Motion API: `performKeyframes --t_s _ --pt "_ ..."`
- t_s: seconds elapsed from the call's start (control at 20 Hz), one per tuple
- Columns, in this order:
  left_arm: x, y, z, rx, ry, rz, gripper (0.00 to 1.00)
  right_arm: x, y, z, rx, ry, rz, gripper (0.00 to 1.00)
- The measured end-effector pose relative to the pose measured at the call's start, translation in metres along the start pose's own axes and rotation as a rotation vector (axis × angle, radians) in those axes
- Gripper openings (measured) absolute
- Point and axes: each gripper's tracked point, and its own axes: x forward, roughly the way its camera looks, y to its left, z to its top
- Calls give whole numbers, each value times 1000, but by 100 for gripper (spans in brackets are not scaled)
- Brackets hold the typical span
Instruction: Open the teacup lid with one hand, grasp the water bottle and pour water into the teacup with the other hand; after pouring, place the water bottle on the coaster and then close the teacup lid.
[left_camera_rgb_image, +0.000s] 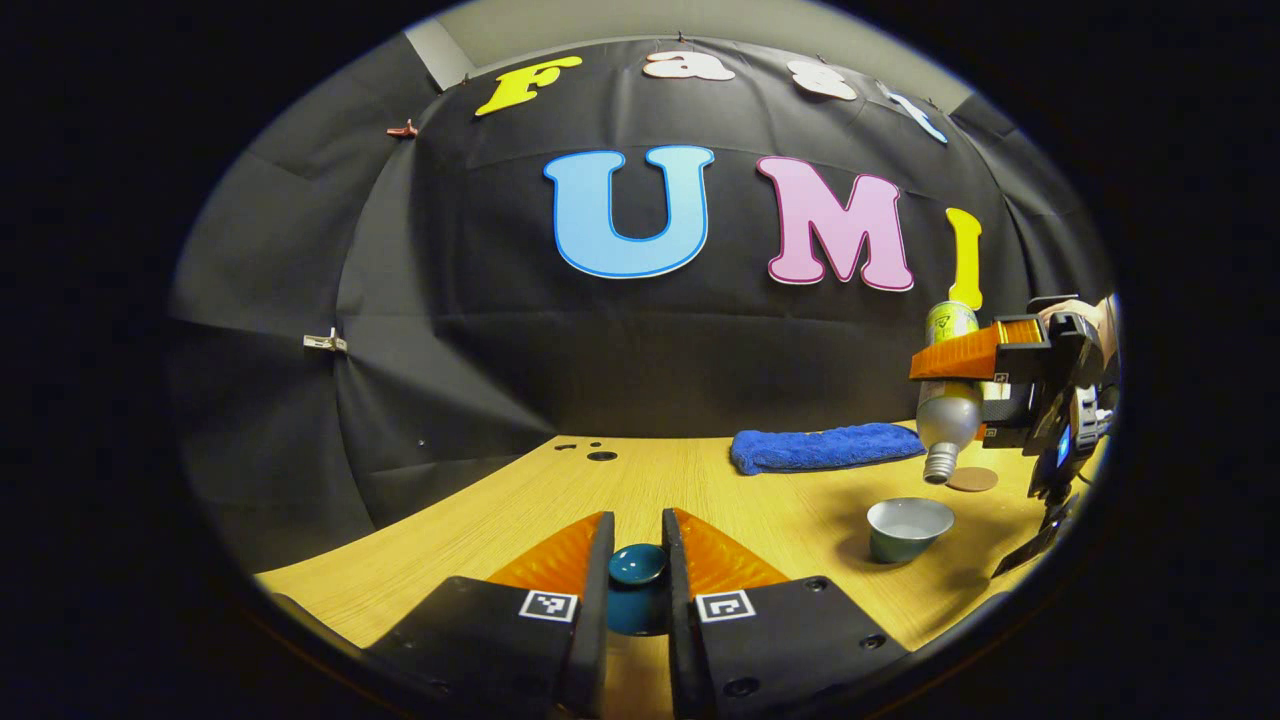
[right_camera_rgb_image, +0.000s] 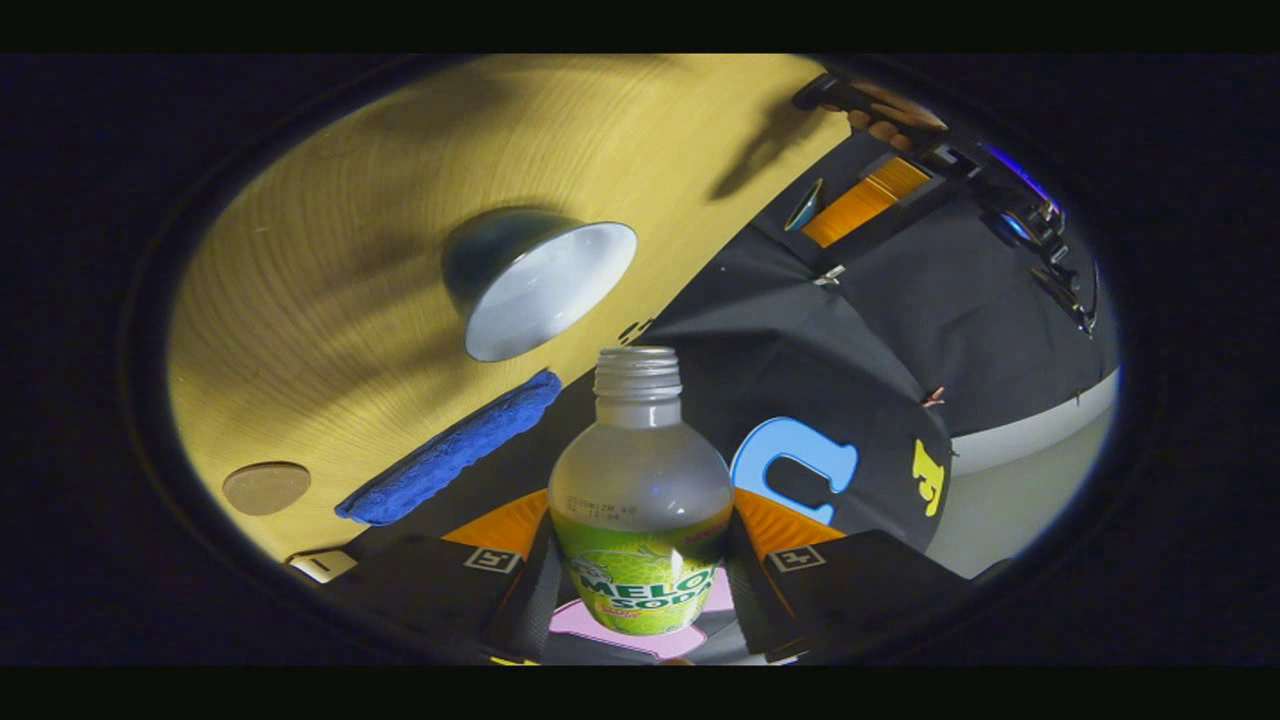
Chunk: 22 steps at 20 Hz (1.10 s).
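My left gripper (left_camera_rgb_image: 637, 540) is shut on the teal teacup lid (left_camera_rgb_image: 637, 572), held low over the wooden table (left_camera_rgb_image: 700, 480). The open teacup (left_camera_rgb_image: 908, 527) stands to its right, pale inside. Above and just right of the cup, my right gripper (left_camera_rgb_image: 968, 366) is shut on the water bottle (left_camera_rgb_image: 948, 415), tipped mouth-down with no cap. In the right gripper view the bottle (right_camera_rgb_image: 640, 470) sits between the fingers of the right gripper (right_camera_rgb_image: 640, 512), its neck pointing toward the teacup (right_camera_rgb_image: 540, 285). I see no stream of water. The left gripper (right_camera_rgb_image: 850, 205) and the lid (right_camera_rgb_image: 805, 205) show farther off.
A round brown coaster (left_camera_rgb_image: 972, 479) lies on the table just behind the cup, also seen as the coaster (right_camera_rgb_image: 265, 487). A folded blue towel (left_camera_rgb_image: 825, 447) lies along the table's back edge by the black cloth wall; the towel (right_camera_rgb_image: 455, 450) runs between coaster and bottle.
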Motion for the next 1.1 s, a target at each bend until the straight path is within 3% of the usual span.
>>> performKeyframes --t_s 0.35,0.7,0.9,1.1 --pt "-1 0 1 1 -2 -2 29 -33 -9 -27 96 91 -32 74" --pt "-2 -2 1 1 -3 -11 29 -80 15 -65 491 267 -39 75" --pt "-3 -14 1 -2 -1 -43 29 -113 24 -87 620 342 -66 75" --pt "-2 -34 13 -38 -11 -76 29 -138 51 -97 896 422 -41 75"
